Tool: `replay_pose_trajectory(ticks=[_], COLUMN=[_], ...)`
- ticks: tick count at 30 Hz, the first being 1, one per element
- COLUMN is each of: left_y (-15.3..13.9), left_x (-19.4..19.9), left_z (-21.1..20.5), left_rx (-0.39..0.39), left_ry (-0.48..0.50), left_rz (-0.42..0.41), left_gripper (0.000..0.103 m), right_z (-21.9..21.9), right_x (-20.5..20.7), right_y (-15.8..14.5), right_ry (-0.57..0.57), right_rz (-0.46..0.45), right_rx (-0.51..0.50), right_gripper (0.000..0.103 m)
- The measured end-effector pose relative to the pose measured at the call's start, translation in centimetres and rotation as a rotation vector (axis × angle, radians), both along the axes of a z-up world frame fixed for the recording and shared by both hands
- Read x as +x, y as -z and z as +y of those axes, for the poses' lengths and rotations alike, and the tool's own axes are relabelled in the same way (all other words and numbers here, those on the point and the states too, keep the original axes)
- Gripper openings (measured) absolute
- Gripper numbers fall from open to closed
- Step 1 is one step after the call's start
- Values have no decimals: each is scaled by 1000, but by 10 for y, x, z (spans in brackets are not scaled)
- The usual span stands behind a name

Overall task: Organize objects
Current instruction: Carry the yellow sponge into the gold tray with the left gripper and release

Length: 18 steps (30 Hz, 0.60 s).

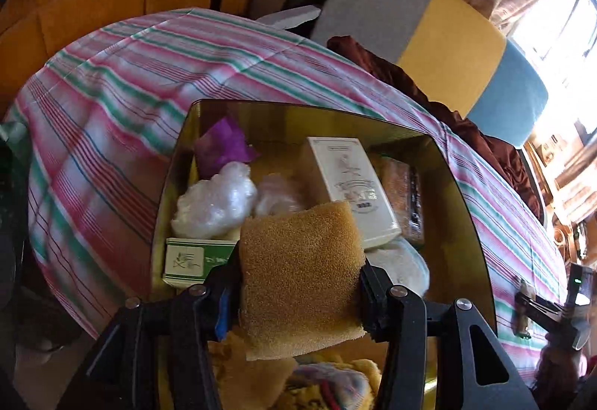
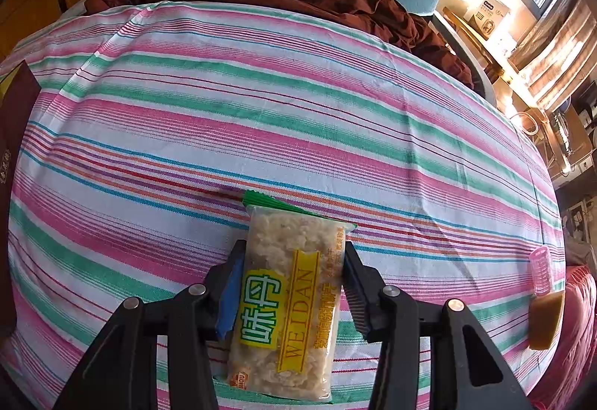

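Sponge (image 1: 302, 275) is clamped in left gripper (image 1: 298, 298), hanging just over the gold box (image 1: 459, 186). It looks light, soft & springy, so grip at mid-body is ok; it squashes w/o harm.

Inside the box, left to right: green-white carton (image 1: 186, 260), crumpled clear plastic (image 1: 216, 204) w/ purple wrapper (image 1: 224, 145) behind, white carton (image 1: 354, 186), orange snack pack (image 1: 401, 193). Box is nearly full.

Right of the box, on the striped cloth (image 2: 298, 92), right gripper (image 2: 293, 283) is closed on snack packet (image 2: 291, 298): light, slippery film, brittle contents probably, so squeeze gently at the sides.
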<state>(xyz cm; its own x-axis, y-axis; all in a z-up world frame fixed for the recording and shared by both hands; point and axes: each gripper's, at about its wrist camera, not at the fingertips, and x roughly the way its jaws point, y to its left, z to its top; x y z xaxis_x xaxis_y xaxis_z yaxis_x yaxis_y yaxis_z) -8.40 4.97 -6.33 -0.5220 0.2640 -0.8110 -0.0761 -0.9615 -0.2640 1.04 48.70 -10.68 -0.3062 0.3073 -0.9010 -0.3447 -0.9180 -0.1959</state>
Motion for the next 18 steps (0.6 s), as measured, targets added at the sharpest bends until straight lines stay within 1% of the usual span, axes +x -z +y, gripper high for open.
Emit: replay_pose_trajectory(ticks=[5, 8, 9, 11, 12, 14, 18], left_y=[9, 15, 16, 19, 21, 23, 17], left_x=[-13, -25, -28, -32, -34, -37, -29], left_z=[6, 15, 17, 21, 23, 23, 17], left_rx=[-4, -39, -38, -65, -72, -39, -44], left_ry=[-7, -11, -5, 4, 14, 26, 10], left_rz=[-14, -19, -15, 3, -6, -22, 3], left_gripper=[53, 55, 56, 58, 60, 62, 71], right_z=[0, -1, -1, 0, 1, 0, 0], right_x=[1, 1, 1, 0, -1, 0, 0], right_y=[0, 0, 0, 0, 1, 0, 0], right_ry=[1, 0, -1, -3, -3, -3, -4], right_rz=[-1, -1, -1, 0, 0, 0, -1], right_rx=[1, 3, 5, 9, 9, 10, 16], right_gripper=[48, 48, 48, 48, 48, 48, 48])
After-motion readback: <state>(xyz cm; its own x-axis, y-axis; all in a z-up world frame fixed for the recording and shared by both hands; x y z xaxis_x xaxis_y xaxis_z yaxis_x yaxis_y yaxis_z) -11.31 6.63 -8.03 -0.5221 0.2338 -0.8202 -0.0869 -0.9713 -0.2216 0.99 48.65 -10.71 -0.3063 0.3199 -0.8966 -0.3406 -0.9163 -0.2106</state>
